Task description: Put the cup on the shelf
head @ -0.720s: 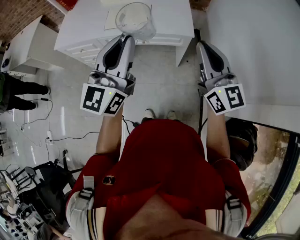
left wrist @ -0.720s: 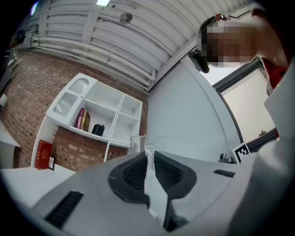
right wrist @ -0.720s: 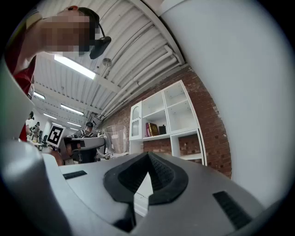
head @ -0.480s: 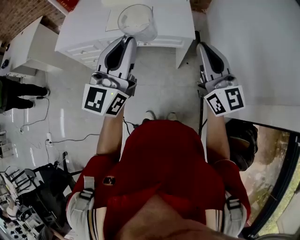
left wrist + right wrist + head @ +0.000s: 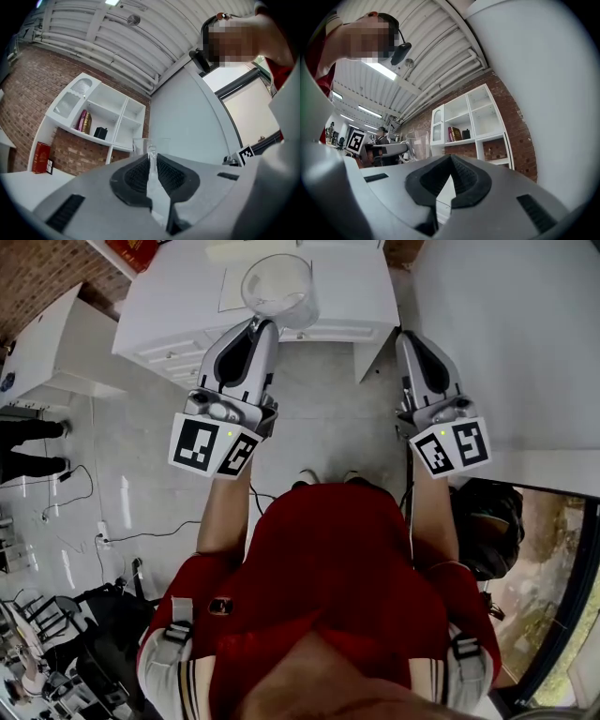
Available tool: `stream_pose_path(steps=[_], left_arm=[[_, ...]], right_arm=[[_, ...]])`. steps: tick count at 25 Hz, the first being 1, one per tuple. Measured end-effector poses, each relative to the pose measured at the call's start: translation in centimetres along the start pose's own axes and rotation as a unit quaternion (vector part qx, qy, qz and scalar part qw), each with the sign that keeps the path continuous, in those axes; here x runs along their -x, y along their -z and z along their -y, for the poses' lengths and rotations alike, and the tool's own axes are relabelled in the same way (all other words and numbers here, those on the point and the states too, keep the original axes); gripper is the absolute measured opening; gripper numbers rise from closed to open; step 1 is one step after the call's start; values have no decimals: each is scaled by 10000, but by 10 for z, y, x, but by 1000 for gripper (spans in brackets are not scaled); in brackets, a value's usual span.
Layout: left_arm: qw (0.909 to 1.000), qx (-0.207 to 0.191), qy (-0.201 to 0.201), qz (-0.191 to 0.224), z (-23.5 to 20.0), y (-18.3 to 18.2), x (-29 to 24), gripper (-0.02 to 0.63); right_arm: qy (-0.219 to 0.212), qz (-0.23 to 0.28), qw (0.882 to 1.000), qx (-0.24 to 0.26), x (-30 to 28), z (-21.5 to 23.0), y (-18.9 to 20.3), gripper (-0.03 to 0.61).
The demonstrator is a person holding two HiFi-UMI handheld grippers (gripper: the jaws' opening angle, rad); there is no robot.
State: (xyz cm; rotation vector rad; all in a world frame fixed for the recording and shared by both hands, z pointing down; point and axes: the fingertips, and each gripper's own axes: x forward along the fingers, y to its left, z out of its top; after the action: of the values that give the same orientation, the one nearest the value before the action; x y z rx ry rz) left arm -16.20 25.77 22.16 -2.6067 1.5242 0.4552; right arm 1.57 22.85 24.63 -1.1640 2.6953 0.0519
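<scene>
**Shelf** (image 5: 101,110): white, open-fronted unit fixed on a brick wall (image 5: 28,89). It lies ahead of and above both grippers. One compartment holds books (image 5: 84,121) and a small black box (image 5: 100,133). The compartments to their right look bare, so that is the open room. The upright dividers and front lip are the edges to clear.

**Surface** (image 5: 178,296): white and low, lying below the cup in the head view.

**Cup** (image 5: 277,282): clear and upright, long axis vertical, mouth up. It sits over the surface, well short of the shelf.

**Left gripper** (image 5: 265,326): jaws nearly closed, pinching the cup's near wall. This is the carrying hand, so likely the one to travel forward and up.

**Right gripper** (image 5: 411,336): jaws together with nothing between them. It is off to the side, apart from the cup.
</scene>
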Motion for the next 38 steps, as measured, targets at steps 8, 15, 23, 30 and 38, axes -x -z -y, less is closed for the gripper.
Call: stream_pose_path(steps=[8,15,23,30,38], left_arm=[[9998,65,191,47,-22,0,3,37],[9996,124,241,67,-34,2,-5,37],[9998,66,211,24,-49,13,-29,37],[9998,-5,203,-43,-65,27,-82,37],[9997,-96,162,-158,-94,48,-164,37]], right_arm=[[252,-6,9997,58,-7,-11,6,-3],[333,-58,9994,75,-17,-8,9,-3],[314,-22,9995,10,-37,16,19,-3],[318,43,9995,-62,-66,65,24,-3],[233,7,9997,-14,-121,137,31,-3]])
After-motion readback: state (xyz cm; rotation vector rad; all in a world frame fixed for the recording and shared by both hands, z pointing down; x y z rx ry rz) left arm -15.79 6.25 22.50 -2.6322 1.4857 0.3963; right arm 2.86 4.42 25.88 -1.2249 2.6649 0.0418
